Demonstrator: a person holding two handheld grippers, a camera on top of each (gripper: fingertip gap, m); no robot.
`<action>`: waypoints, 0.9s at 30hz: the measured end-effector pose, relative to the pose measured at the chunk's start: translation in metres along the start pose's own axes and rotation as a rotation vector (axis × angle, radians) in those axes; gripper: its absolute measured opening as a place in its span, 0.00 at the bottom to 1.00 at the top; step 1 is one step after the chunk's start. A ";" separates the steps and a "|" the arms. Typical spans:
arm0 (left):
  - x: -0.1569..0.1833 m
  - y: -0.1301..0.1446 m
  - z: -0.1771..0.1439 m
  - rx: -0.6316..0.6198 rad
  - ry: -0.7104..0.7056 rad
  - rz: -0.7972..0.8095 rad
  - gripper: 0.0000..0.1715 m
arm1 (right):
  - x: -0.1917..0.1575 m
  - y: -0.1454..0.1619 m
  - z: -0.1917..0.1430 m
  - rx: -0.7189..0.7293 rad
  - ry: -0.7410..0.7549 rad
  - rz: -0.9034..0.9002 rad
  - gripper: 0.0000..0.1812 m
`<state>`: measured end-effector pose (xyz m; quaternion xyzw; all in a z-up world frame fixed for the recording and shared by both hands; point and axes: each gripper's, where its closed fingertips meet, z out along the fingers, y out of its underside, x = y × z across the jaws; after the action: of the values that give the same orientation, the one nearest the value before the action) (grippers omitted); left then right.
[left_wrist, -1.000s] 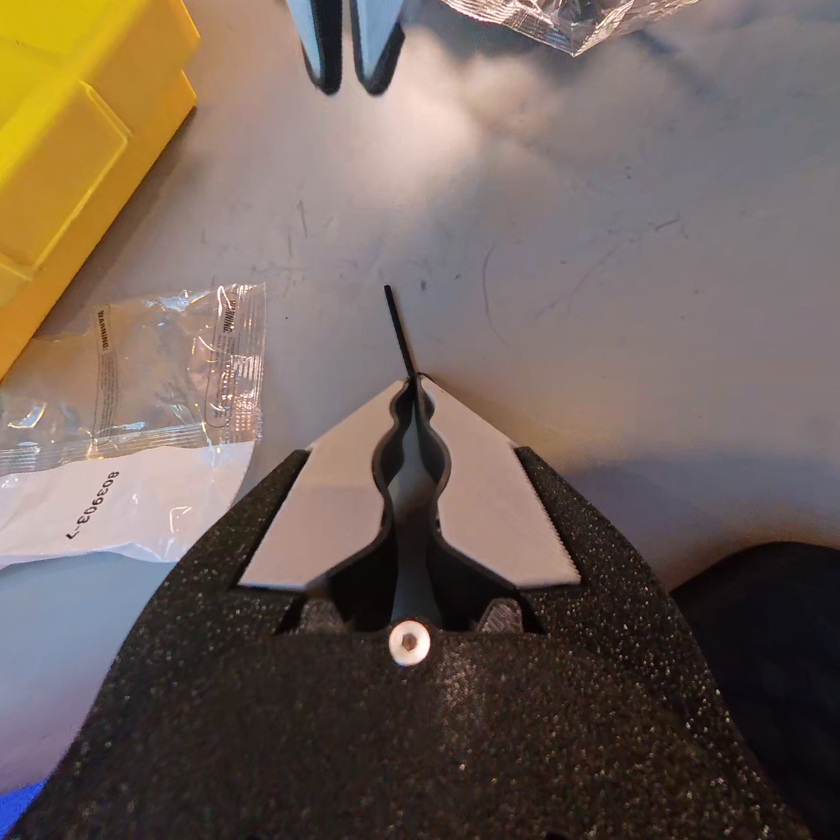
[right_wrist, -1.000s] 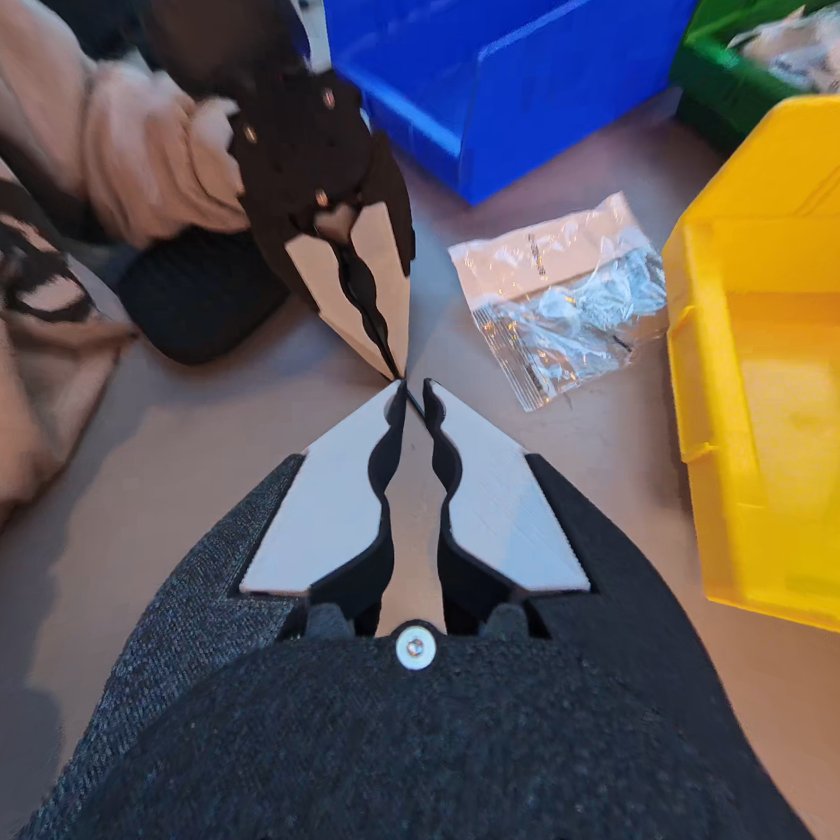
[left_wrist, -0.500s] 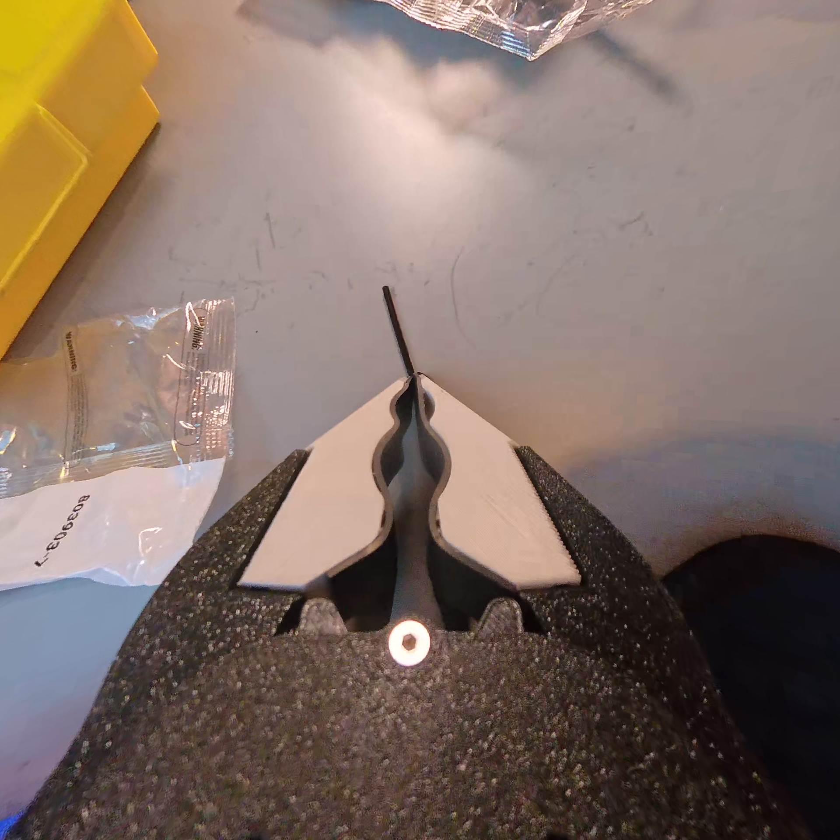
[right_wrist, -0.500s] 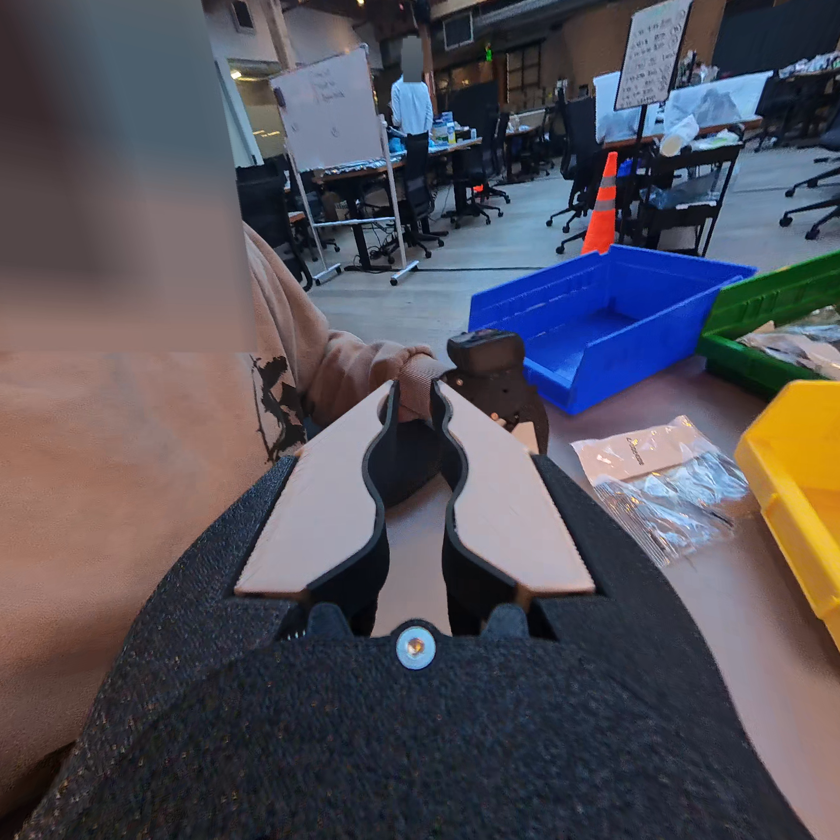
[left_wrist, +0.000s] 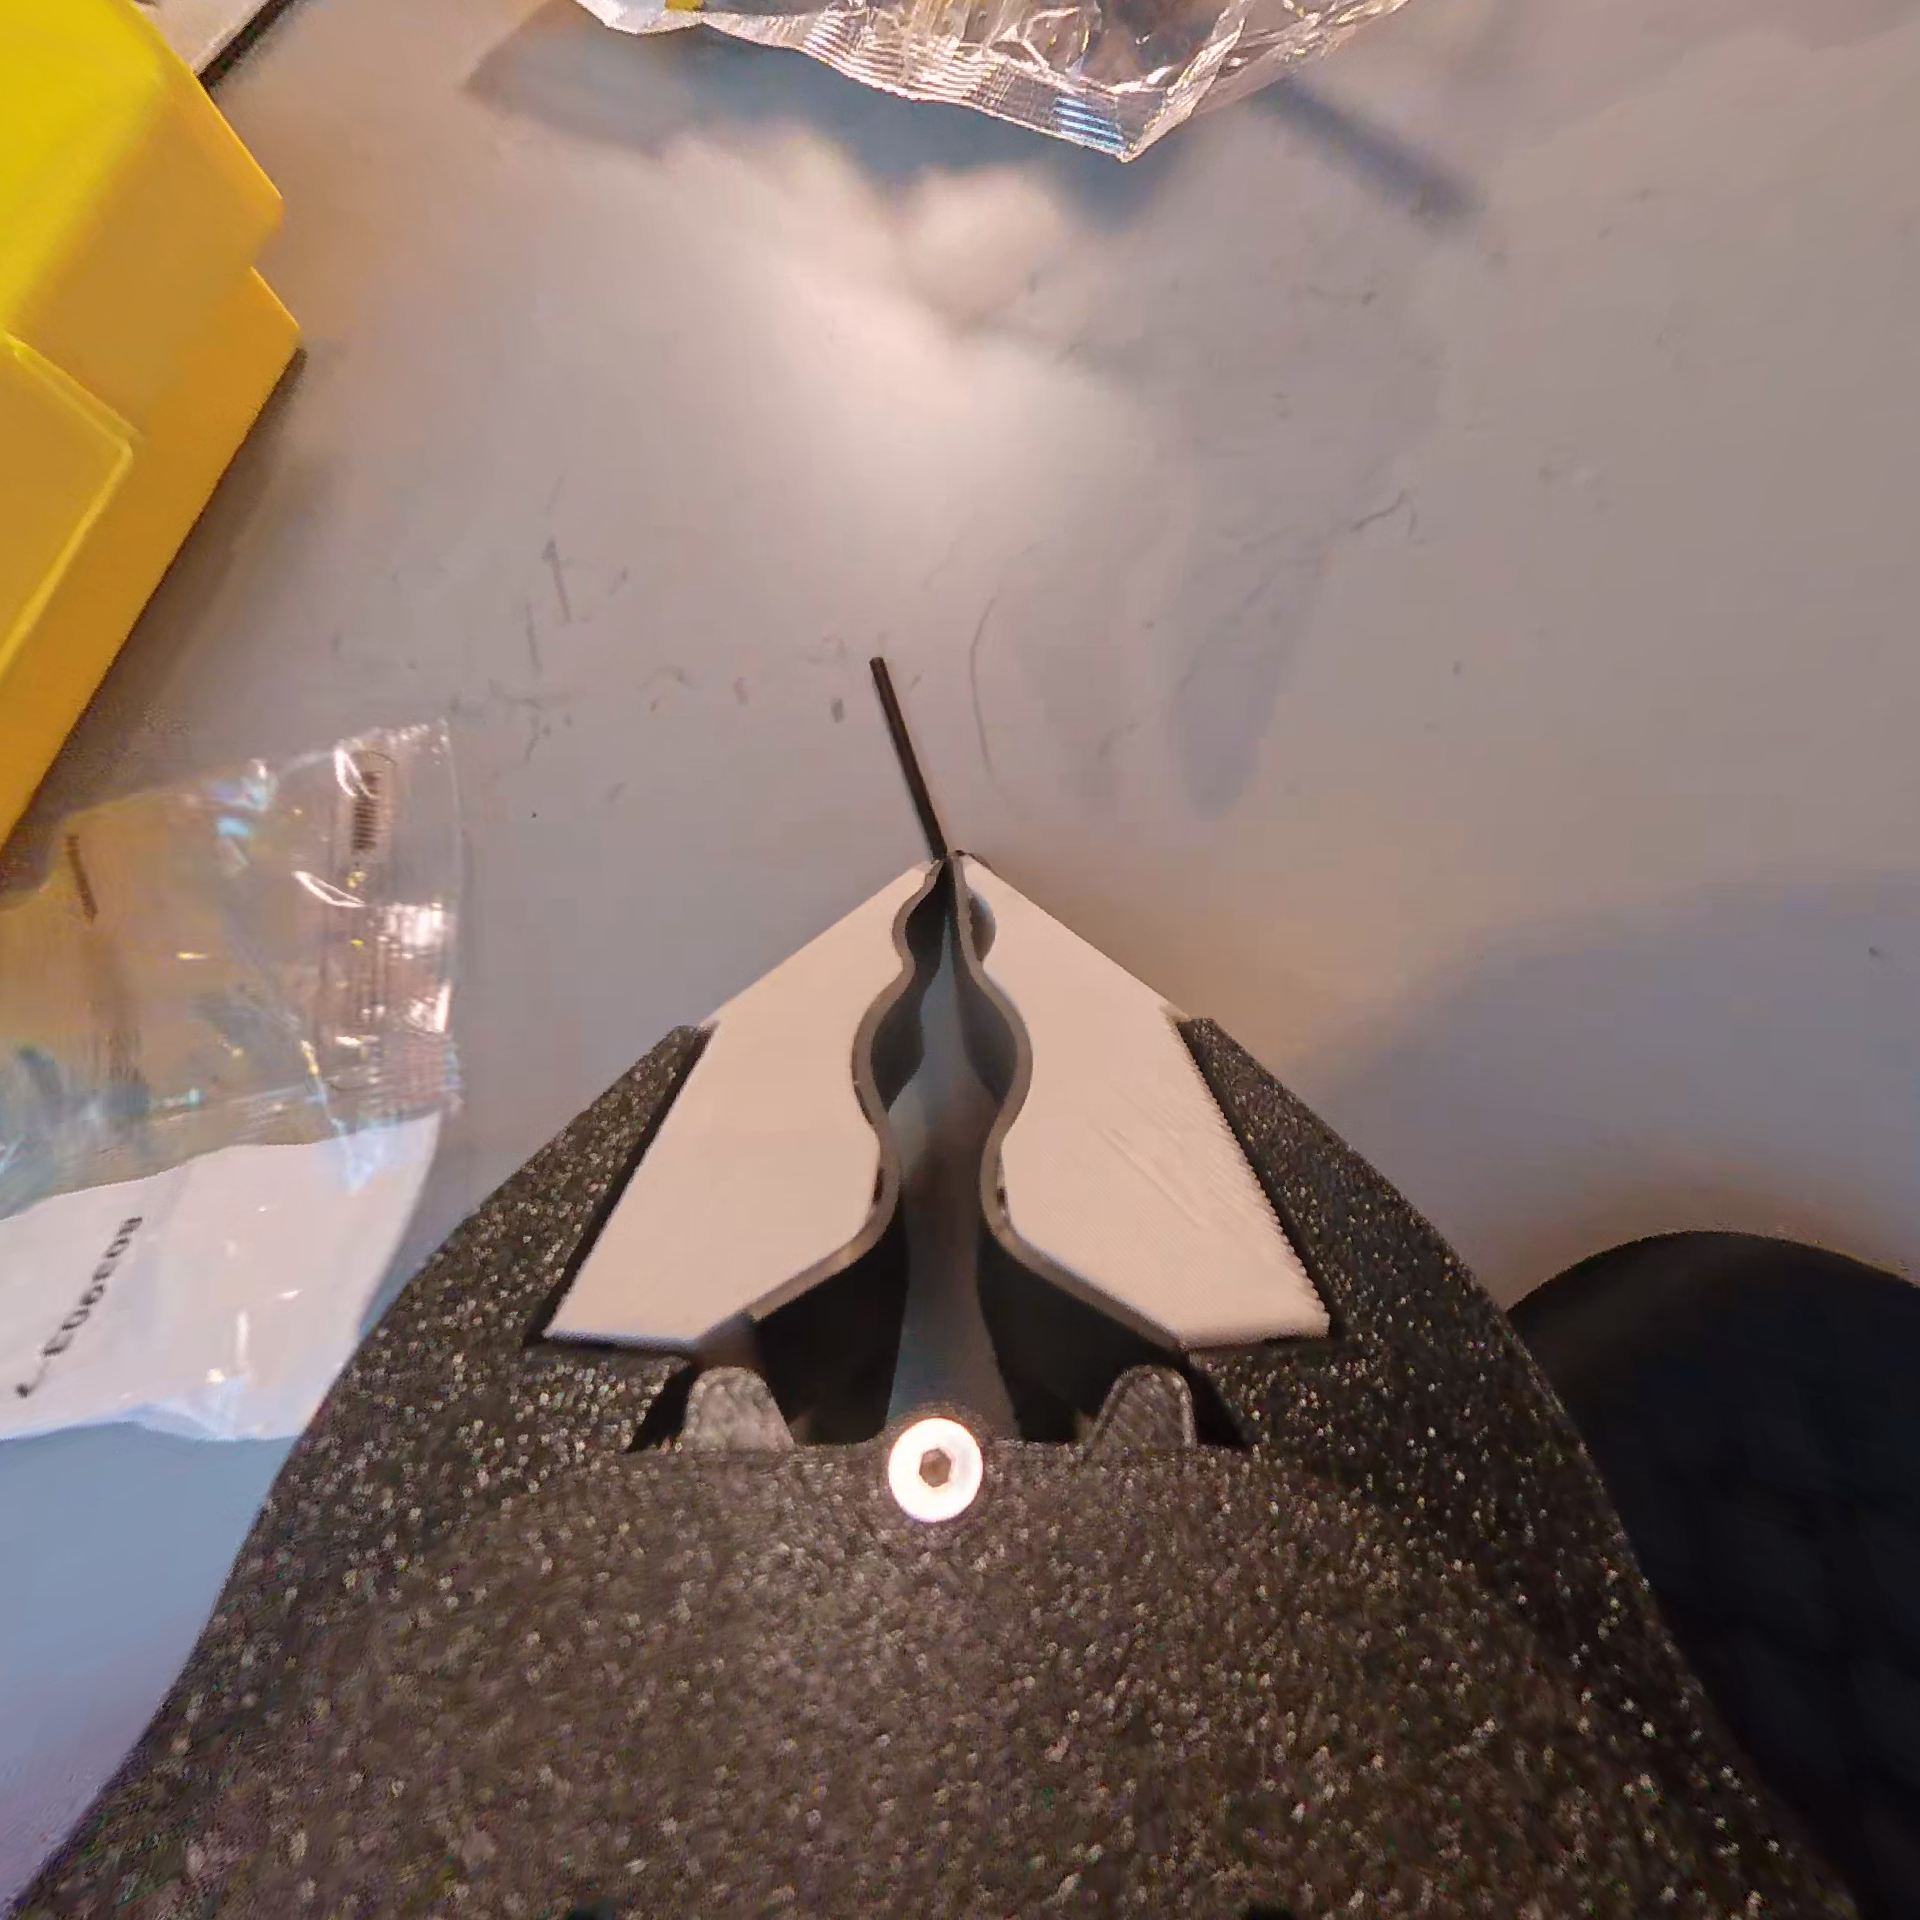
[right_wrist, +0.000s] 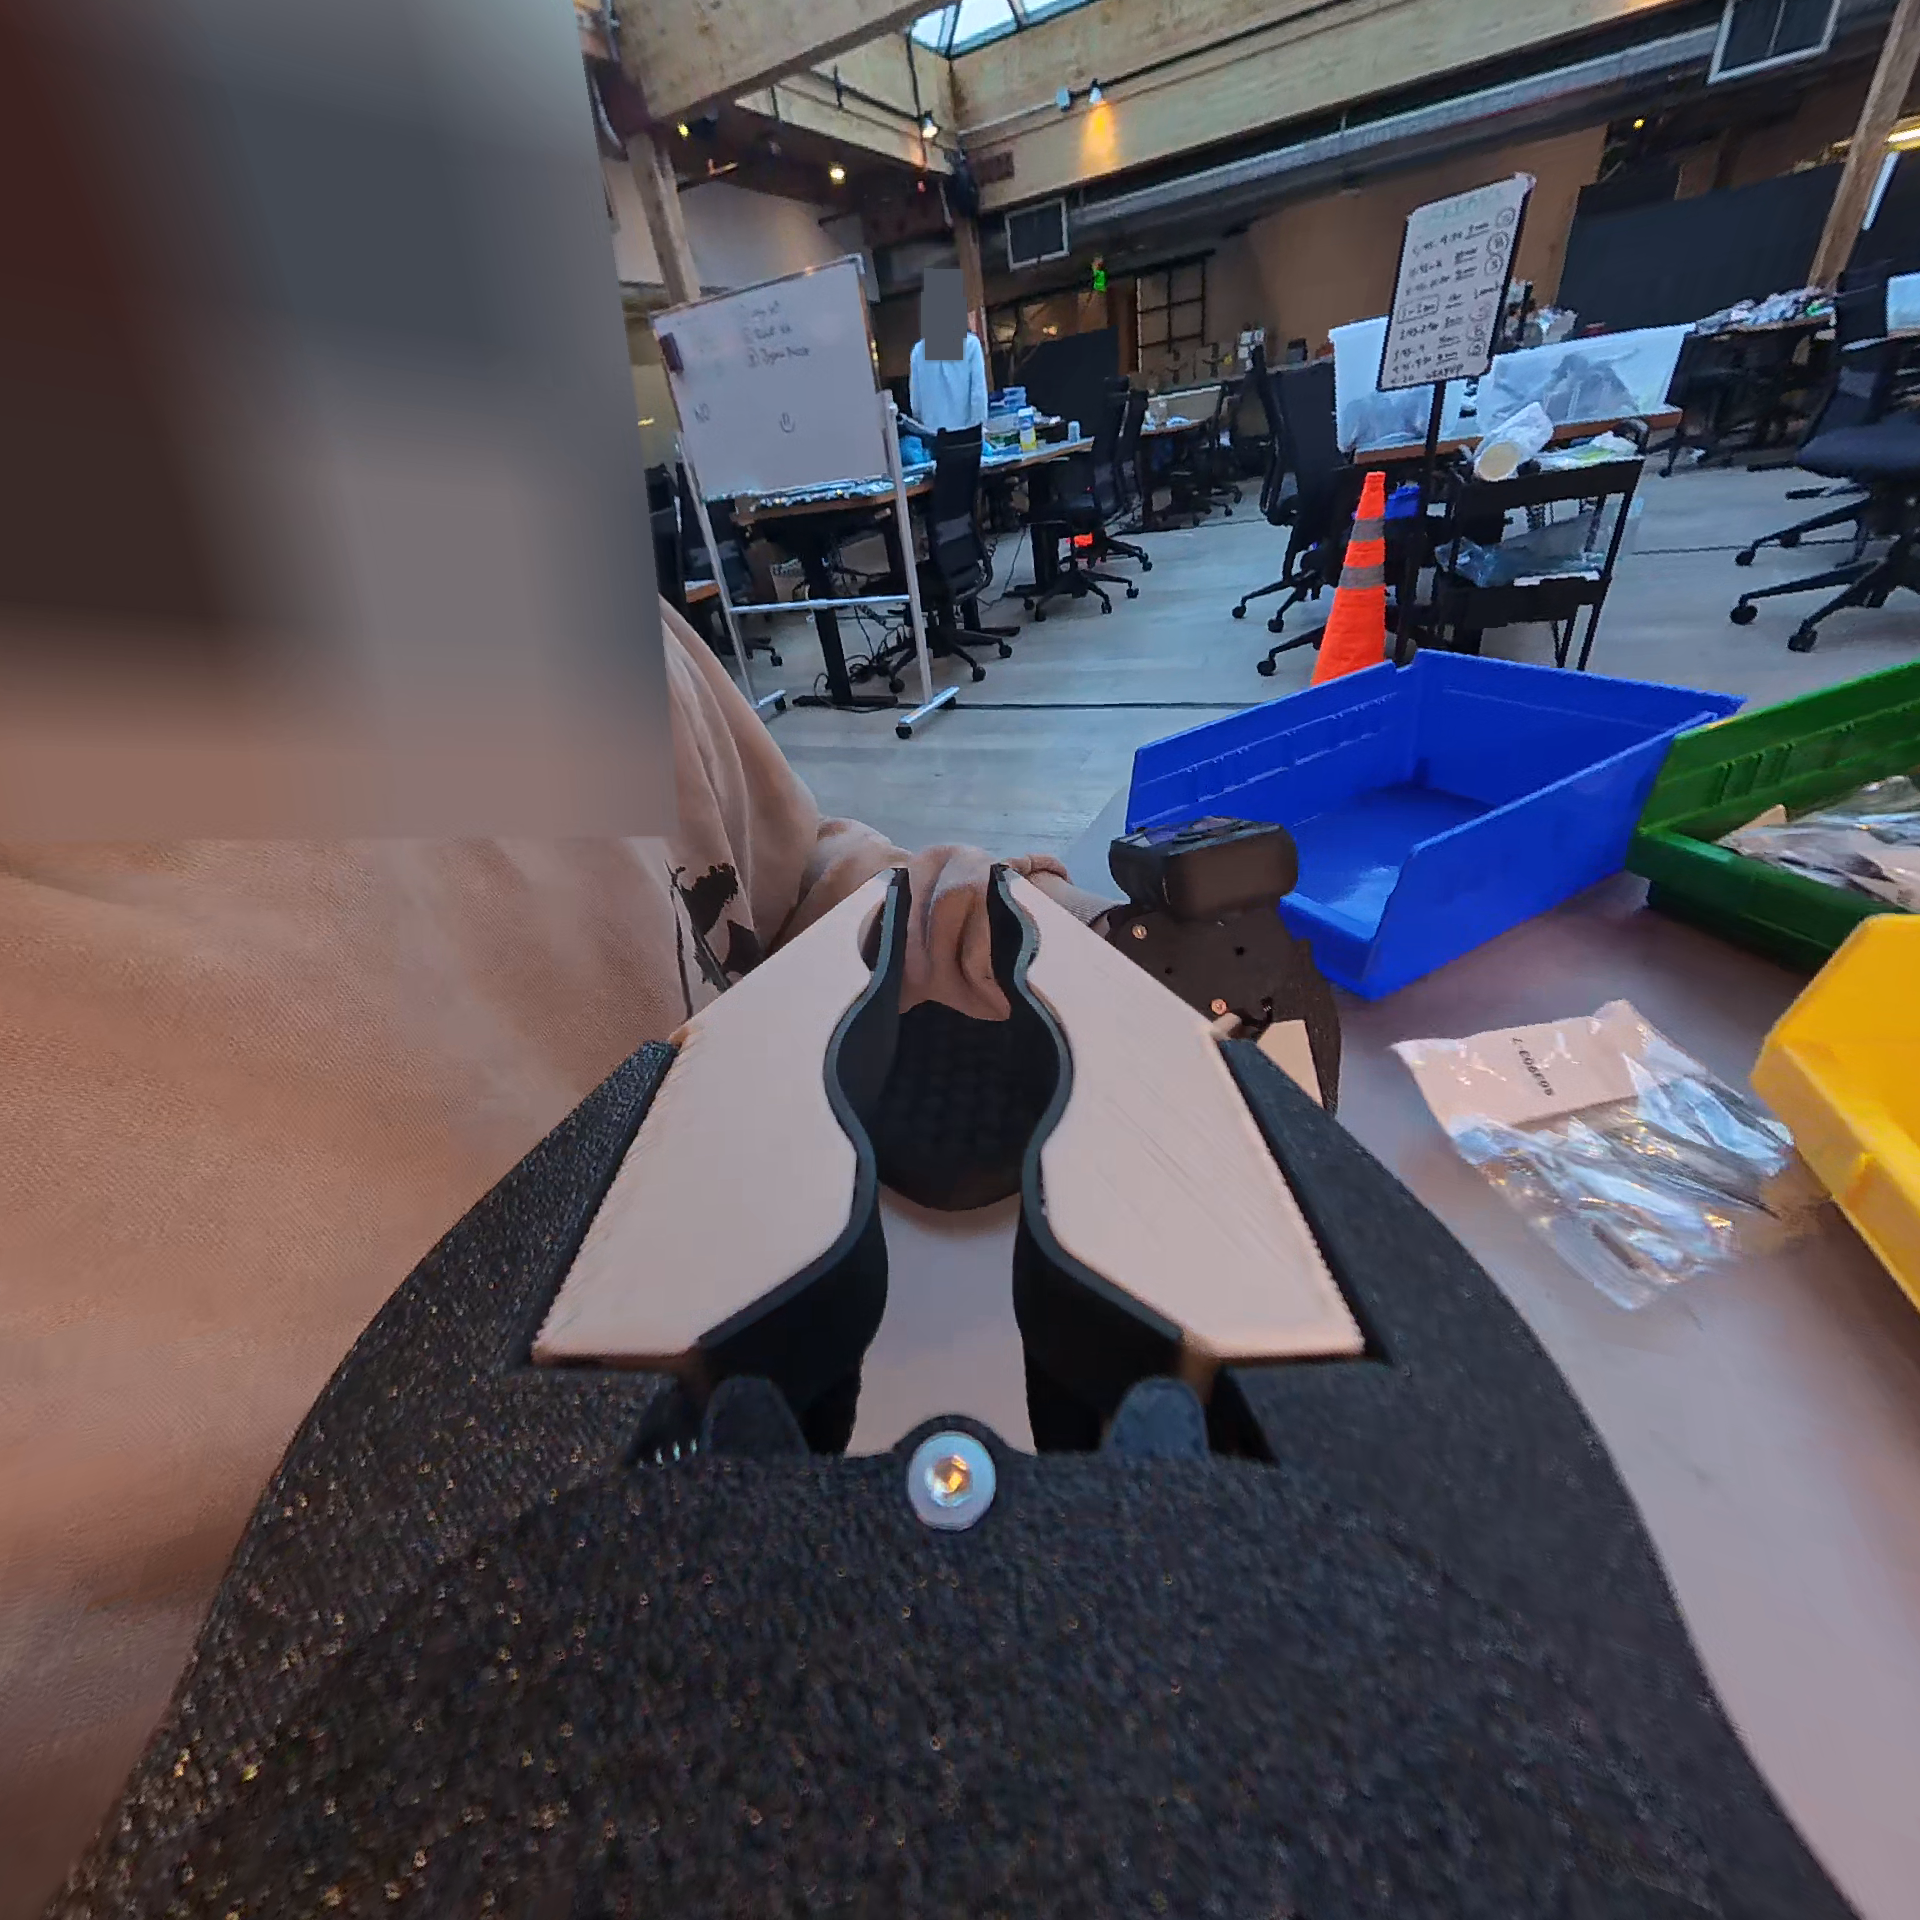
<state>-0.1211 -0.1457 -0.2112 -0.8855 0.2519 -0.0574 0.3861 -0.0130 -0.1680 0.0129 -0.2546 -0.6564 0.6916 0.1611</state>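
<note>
Left gripper (left_wrist: 948, 860) pinches thin black rod (left_wrist: 906, 750) by its very end, could pivot or slip; right gripper (right_wrist: 945, 883) open, empty, aimed away.

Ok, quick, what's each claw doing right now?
Left claw: shut on a thin black pin, above the table.
Right claw: open, holding nothing, raised and pointing at the person's sleeve.
</note>
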 end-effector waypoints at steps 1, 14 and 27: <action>0.001 -0.001 0.000 0.000 0.002 0.007 0.00 | 0.001 0.003 0.000 0.004 0.007 0.006 0.08; 0.011 -0.009 0.001 0.038 0.025 0.068 0.09 | 0.043 0.098 -0.002 -0.252 0.295 -0.010 0.08; -0.001 -0.002 0.001 0.008 -0.060 0.083 0.09 | -0.029 0.236 -0.071 -1.062 0.370 -0.087 0.18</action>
<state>-0.1204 -0.1435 -0.2105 -0.8742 0.2764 -0.0158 0.3990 0.0774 -0.1461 -0.2177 -0.3904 -0.8852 0.2027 0.1517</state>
